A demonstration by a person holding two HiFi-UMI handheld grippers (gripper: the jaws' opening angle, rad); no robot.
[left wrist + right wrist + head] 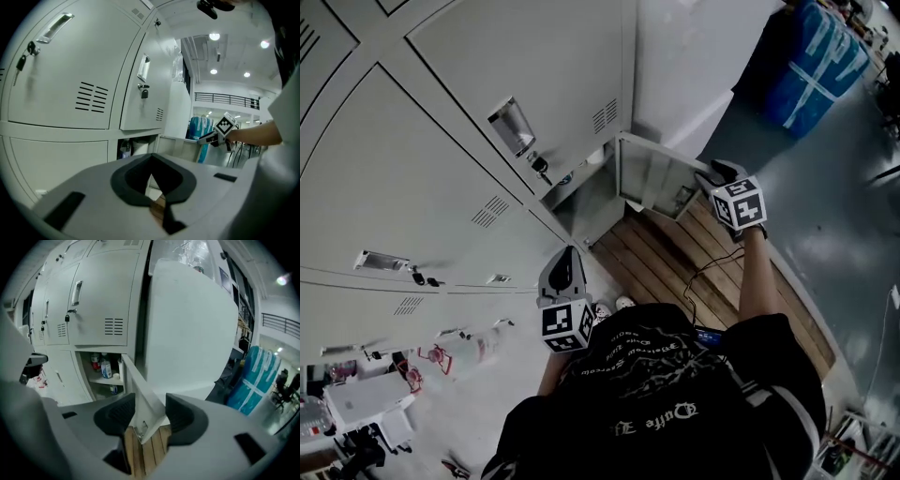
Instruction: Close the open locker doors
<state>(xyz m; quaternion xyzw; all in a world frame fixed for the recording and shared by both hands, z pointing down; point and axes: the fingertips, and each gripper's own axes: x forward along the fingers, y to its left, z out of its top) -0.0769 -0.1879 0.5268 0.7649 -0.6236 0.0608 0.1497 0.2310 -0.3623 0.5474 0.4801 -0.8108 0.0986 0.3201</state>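
Plainly, the job was only just getting under way. Low in the bank of lockers one locker door [652, 178] stood swung well out over the wooden platform [675, 258], and its compartment [101, 373] lay open, with bottles [106, 368] showing on the shelf inside. The right claw [711, 174] had reached the free edge of that door. In the right gripper view the thin edge ran up between the two pads, which looked pressed onto it from either side, so I judged the door pinched and ready to be swung.

The left claw [566, 253] hung nearer the person's body, well apart from the door. Its pads were drawn together on nothing, with only floor showing through the gap behind them.

Every other door [516, 66] I could see, above and to the left, sat flush and shut. So what was left, as far as I could tell, was the whole swing of this one door back into its frame.
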